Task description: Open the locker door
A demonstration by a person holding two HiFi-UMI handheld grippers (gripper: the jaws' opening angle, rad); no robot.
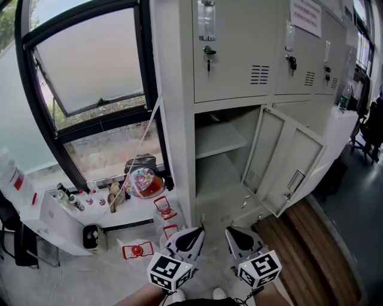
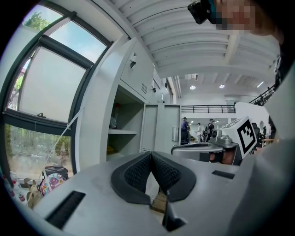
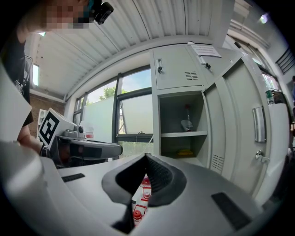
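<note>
On my feed both tools wore the same pale grey moulded shell, tapering to a rounded nose. The left gripper (image 1: 192, 232) and the right gripper (image 1: 234, 232) each carried a marker cube (image 1: 170, 272) at six o'clock of its nose, white with black square codes on every face I could see. From the left gripper view, the pads (image 2: 138, 173) were black rubber with a fine dotted grid, set in a dark collar. Black rectangular slots (image 2: 64, 209) were cut into the shell at about eight and three o'clock of that collar. The person wore dark clothing (image 1: 197, 302), white shoes (image 1: 179, 294), and a small black camera (image 2: 199, 10) on the head.
</note>
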